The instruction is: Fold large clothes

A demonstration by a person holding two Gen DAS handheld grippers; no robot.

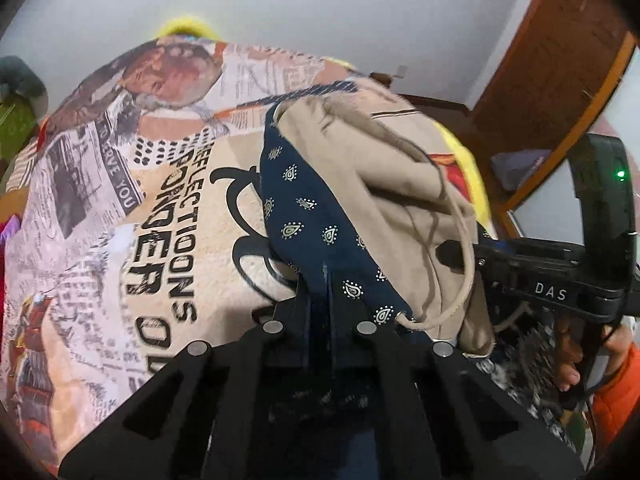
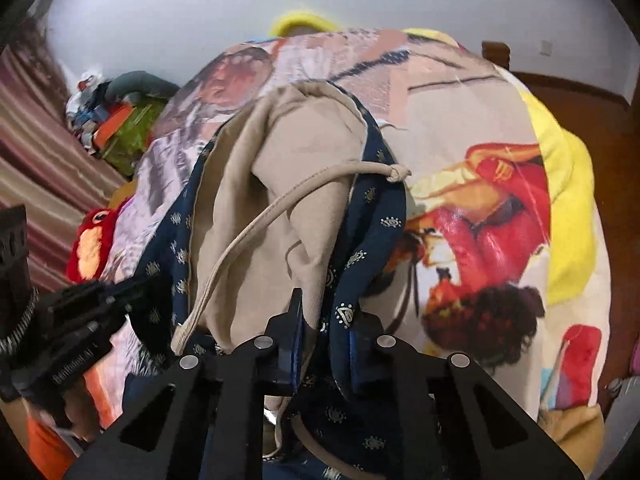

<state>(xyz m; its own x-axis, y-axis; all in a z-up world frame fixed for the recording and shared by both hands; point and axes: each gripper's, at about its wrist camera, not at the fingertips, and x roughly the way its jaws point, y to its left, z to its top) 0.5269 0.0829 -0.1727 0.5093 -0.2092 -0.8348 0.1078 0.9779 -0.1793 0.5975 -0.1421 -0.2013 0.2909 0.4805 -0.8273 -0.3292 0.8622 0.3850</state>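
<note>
A beige hooded garment [image 1: 384,184] with a dark blue paisley lining [image 1: 304,204] and a drawstring [image 1: 460,256] lies bunched on a printed blanket [image 1: 120,208]. My left gripper [image 1: 320,292] is shut on the blue paisley edge of the garment. In the right wrist view the same garment [image 2: 280,208] rises in front of my right gripper [image 2: 324,328], which is shut on its blue lining [image 2: 360,264] and beige cloth. The right gripper's black body [image 1: 552,272] also shows at the right of the left wrist view, held by a hand in an orange sleeve.
The blanket [image 2: 480,184] covers a bed with a yellow sheet [image 2: 568,184] beneath. A red plush toy [image 2: 90,244] and a heap of coloured items [image 2: 120,124] lie at the left. A brown wooden door [image 1: 552,64] and striped curtain [image 2: 40,152] flank the bed.
</note>
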